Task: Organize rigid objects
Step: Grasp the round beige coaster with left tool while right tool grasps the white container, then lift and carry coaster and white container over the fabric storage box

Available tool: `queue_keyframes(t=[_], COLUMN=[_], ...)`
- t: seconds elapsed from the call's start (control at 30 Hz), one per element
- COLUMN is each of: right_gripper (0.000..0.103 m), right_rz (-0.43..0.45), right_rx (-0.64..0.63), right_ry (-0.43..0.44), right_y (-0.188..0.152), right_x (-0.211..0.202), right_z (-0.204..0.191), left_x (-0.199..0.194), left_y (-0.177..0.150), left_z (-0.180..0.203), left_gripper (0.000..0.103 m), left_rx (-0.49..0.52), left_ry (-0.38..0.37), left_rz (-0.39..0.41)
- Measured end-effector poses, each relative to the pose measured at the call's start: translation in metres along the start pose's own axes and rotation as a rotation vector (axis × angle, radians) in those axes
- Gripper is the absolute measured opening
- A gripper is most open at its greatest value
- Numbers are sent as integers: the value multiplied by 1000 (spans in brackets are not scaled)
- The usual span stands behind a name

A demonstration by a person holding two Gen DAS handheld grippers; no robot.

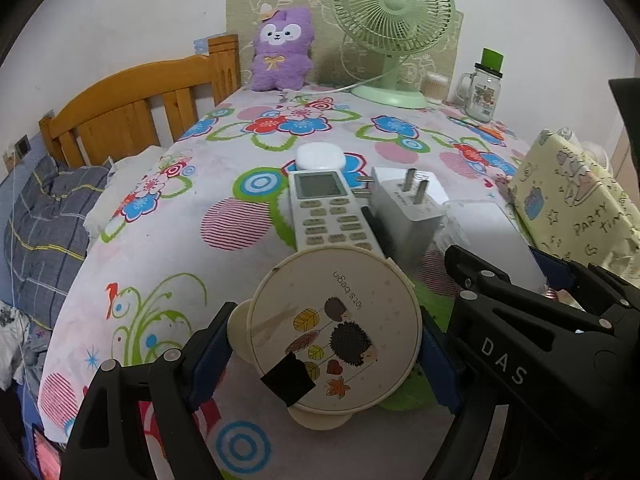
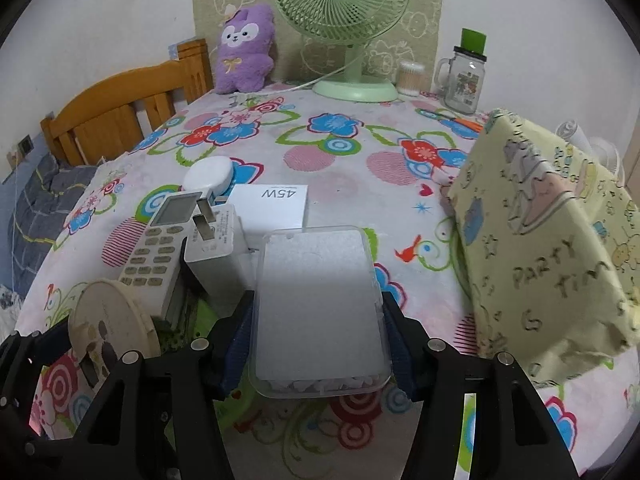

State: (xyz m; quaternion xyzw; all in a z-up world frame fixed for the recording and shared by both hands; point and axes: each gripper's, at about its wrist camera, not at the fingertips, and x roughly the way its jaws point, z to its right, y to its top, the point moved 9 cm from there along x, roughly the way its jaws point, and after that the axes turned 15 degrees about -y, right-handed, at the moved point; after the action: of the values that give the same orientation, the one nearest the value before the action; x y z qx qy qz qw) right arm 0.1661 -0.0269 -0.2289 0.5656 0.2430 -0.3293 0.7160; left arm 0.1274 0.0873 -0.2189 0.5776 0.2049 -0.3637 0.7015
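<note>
- Cream-coloured round plastic container with a flat lid (image 1: pixel 334 330) sits near the front edge of the surface (image 1: pixel 168 248), which is covered by a white cloth printed with blue, red and green flowers; the lid shows hedgehogs, autumn leaves and the words "lets begin", with a square of black tape near its rim.
- Left hand-held gripper (image 1: pixel 326 354) has its blue-padded black jaws set wide on either side of this round container, and the pads look to be pressed against its sides.
- Clear rectangular plastic box with a frosted white lid (image 2: pixel 320 308) lies just right of the round container, its long side running away from the camera; small white pieces show through its near wall.
- Right hand-held gripper (image 2: pixel 318 334) holds this box, one blue pad on each long side, the jaws at a middling width.
- White remote control with a grey screen and rows of pale buttons (image 1: pixel 330 210) lies behind the round container, its lower end hidden by the lid.
- White square plug adapter with two metal prongs (image 1: pixel 408 200) stands just beside the remote, touching its right edge.
- White rounded oval case (image 1: pixel 319 156) rests at the remote's far end.
- White flat card box marked "45W" (image 2: pixel 272 206) lies behind the adapter and the clear box.
- Yellow cartoon-printed fabric bag reading "PARTY" (image 2: pixel 548 248) stands tilted at the right side of the surface.
</note>
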Motion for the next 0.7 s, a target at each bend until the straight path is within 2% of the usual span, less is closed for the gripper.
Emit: queue_keyframes(t=[0.5, 0.7], right_gripper=[62, 62], right_rz=[77, 114], right_rx=[35, 42], right_ry=[25, 25], right_y=[4, 11], right_x=[-59, -85], right_z=[25, 41], left_x=[-45, -63], left_y=[5, 12], left_z=[31, 41], left_gripper=[85, 85], left_rx=[16, 12], left_ry=[-15, 5], left_rz=[64, 88])
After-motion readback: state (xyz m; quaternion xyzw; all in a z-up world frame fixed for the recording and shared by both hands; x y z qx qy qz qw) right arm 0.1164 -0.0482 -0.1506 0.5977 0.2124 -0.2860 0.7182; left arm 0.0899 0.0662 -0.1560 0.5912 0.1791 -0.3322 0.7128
